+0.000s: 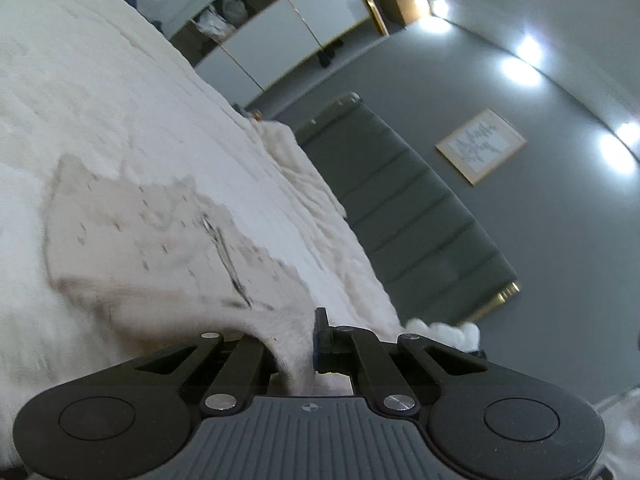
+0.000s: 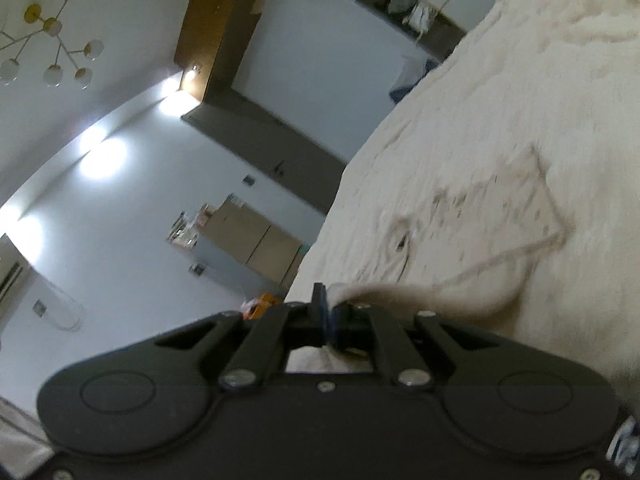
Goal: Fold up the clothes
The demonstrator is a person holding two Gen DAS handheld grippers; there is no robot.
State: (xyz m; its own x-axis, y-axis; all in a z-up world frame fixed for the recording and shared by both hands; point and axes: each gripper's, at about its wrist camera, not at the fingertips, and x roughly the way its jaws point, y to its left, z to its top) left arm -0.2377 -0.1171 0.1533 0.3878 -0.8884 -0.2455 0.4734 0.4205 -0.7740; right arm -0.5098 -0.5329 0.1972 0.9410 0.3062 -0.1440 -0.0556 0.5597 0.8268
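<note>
Colours and patterns recorded from the two wrist views.

The garment [image 1: 160,236] was seen as pale cream scattered with small dark flecks, crossed by a dark line; in the right wrist view [image 2: 496,216] its edge was outlined in a darker beige. The bedcover [image 1: 100,92] was rendered off-white with a ribbed, fluffy texture. The left gripper [image 1: 296,356] and the right gripper [image 2: 328,316] were shown in black, with blue pads and silver pivot pins. The headboard [image 1: 404,216] was seen in dark grey-green with horizontal channels and gold trim. The wall picture [image 1: 480,146] was framed in light wood. The chandelier [image 2: 52,48] was shown in gold with white globes.
</note>
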